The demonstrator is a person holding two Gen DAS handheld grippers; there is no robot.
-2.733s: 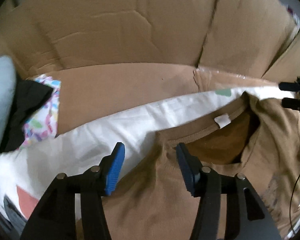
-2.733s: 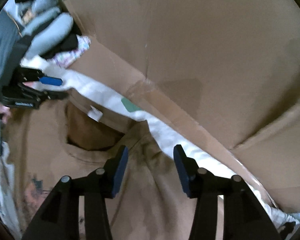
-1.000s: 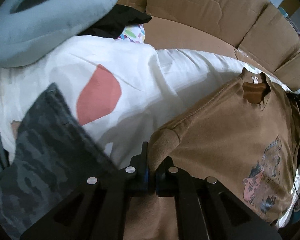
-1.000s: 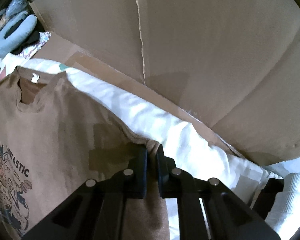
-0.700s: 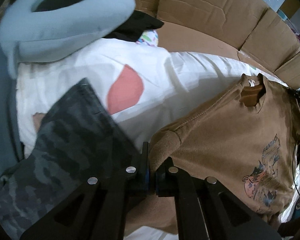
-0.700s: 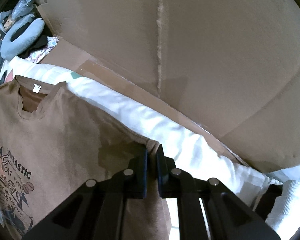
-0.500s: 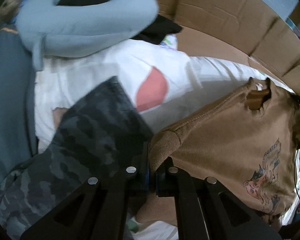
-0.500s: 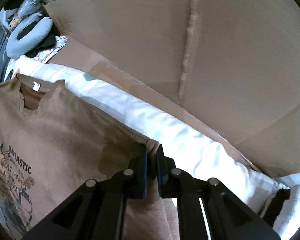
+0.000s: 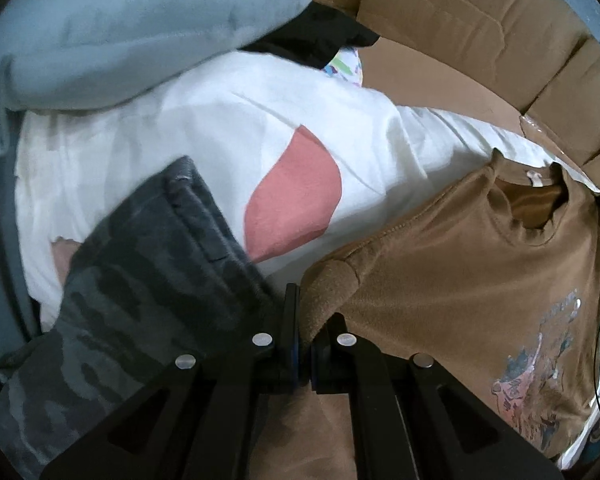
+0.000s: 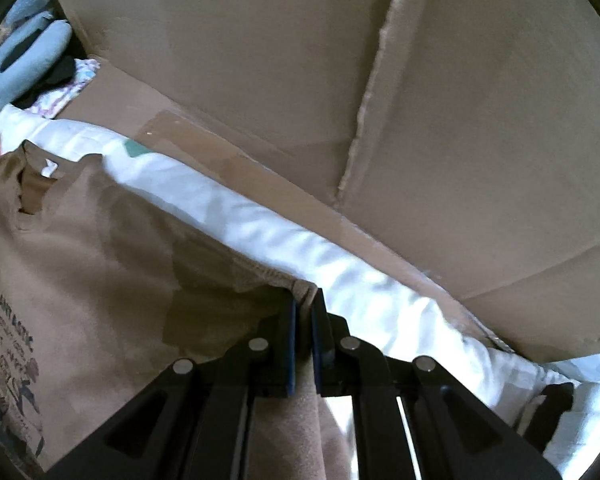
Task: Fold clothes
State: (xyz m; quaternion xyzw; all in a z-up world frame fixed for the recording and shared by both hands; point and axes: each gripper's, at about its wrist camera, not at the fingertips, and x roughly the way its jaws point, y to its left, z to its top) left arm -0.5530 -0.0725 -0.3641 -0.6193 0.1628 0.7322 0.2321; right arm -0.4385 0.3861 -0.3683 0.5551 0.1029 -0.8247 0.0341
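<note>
At the far left a camouflage garment is lying on the white sheet. Beside it the left gripper is pinching one sleeve end of the brown T-shirt — jaws closed on cloth. The shirt is spreading print-up across the sheet. The right gripper is clamping the other sleeve, below the cardboard wall. No fold is showing yet — the folding itself is probably all left.

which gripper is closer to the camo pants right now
Left. The left gripper, shut on the brown t-shirt, sits right beside the camo pants. The right gripper pinches the shirt's opposite side by the cardboard wall; no pants show there.
</note>
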